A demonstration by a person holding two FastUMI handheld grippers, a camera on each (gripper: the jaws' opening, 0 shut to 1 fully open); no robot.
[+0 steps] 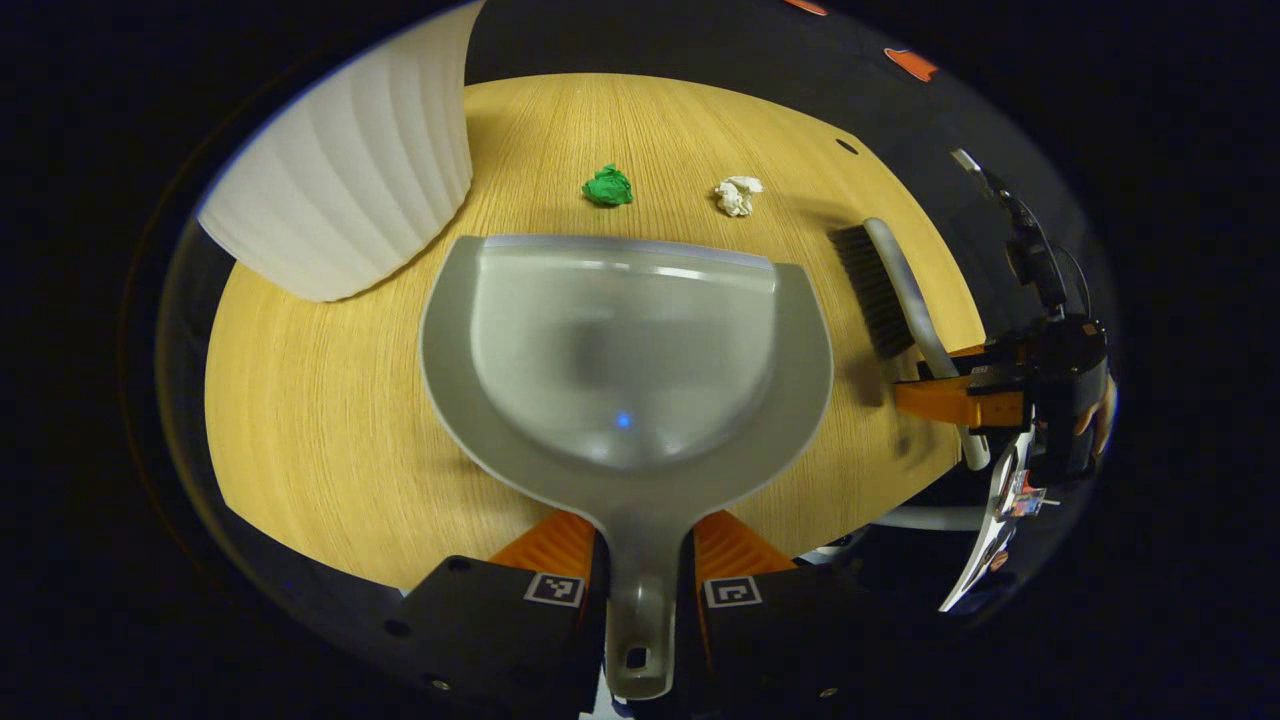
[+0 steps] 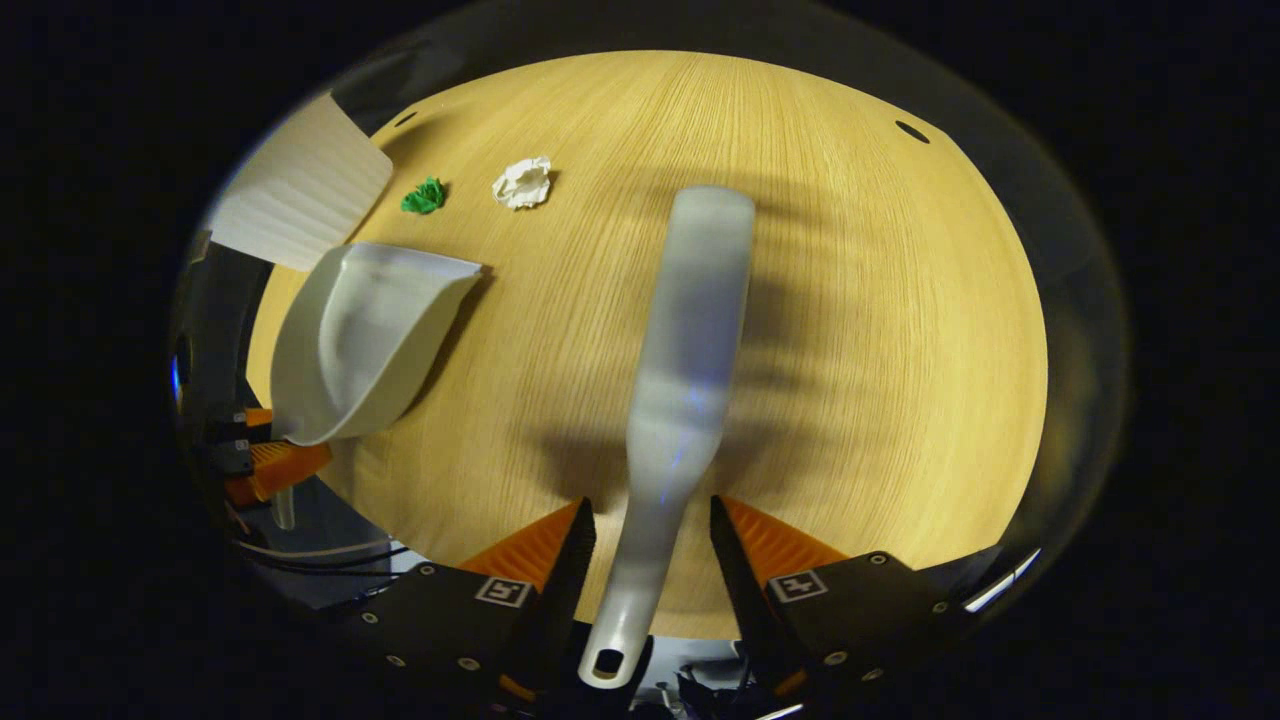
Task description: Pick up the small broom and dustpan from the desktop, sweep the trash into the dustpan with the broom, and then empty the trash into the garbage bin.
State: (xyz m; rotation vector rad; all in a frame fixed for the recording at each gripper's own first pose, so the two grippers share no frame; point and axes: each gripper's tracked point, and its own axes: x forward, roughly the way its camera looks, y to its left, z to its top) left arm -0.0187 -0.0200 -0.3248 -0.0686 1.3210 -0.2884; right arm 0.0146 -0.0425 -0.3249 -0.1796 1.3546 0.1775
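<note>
L gripper point(image 1: 640, 585) holds the gray dustpan point(image 1: 625, 350) by its handle; both orange fingers point(image 1: 548, 545) press on the handle from each side. In the left gripper view the pan's flat lip points away, toward two bits of trash on the wooden bench point(image 1: 310, 420): a green paper ball point(image 1: 608, 186) & a white paper ball point(image 1: 737, 195). Both sit just past the lip, not touching it, a little apart from each other. The white ribbed garbage bin point(image 1: 345, 175) stands at the far left, near the pan.

R gripper point(image 2: 648, 545) has the small broom point(image 2: 690, 330) between its fingers point(image 2: 762, 545). In the right gripper view a gap shows on both sides of the thin handle, so can't tell if they squeeze it. In the left gripper view the broom's dark bristles face the bench, right of the pan, w/ a hand behind that gripper. In the right gripper view the broom's gray back points away over the bench; the trash lies off to its far left, well apart.
</note>
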